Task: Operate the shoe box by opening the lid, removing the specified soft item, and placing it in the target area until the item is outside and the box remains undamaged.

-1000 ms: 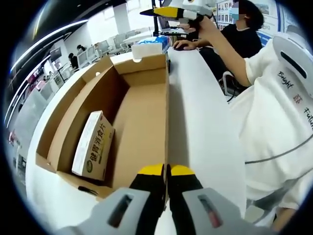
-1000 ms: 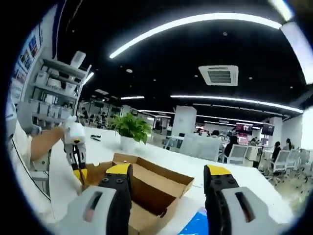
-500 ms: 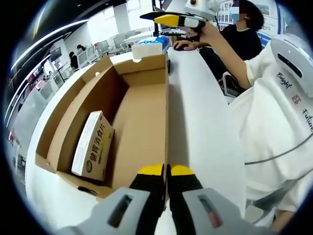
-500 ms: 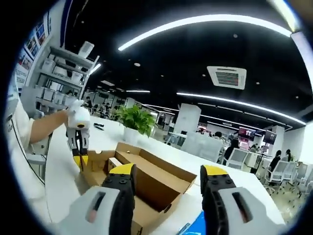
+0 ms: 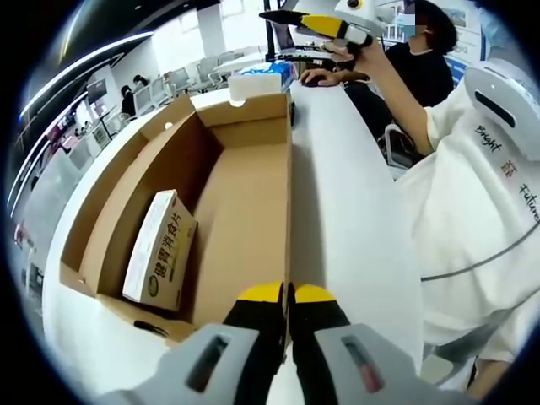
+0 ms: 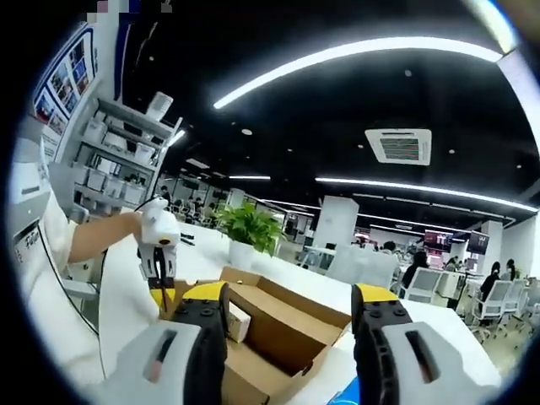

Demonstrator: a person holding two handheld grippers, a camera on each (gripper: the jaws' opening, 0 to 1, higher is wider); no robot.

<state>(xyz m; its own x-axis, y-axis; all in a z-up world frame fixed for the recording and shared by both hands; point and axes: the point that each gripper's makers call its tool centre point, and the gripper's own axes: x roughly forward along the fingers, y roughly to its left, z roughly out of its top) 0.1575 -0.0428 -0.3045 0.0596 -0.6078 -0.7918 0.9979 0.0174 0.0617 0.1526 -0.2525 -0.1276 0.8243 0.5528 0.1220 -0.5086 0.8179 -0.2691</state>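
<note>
While the box (image 5: 228, 211) lies open on the white table (image 5: 346, 194), its lid already up, the left tongs (image 5: 288, 293) sit pressed together at the near edge of the right wall, their yellow tips meeting over the cardboard rim; whether they pinch that rim or merely rest on it cannot be told. The right tongs (image 6: 288, 295) hang high above the far end with a wide gap between their jaws and nothing in them, and they also show at the top of the left gripper view (image 5: 325, 24), held in a hand.

The item (image 5: 160, 251), a small cream packet with green print, leans against the left inner wall near the near end, well apart from both tongs. It is not yet lifted out.

The main risk is to the box itself. If the left tongs do grip the rim and pull while the right tongs reach in, the thin wall could crease or tear. A descent from this height could also strike the upright flap (image 5: 240, 108) at the far end, bending it. The packet stands tilted against the wall, so a grab on its slick face would likely slip or shove it flat, and jaws closing hard could crush it. With the table narrow, a nudged box might slide toward the edge.
</note>
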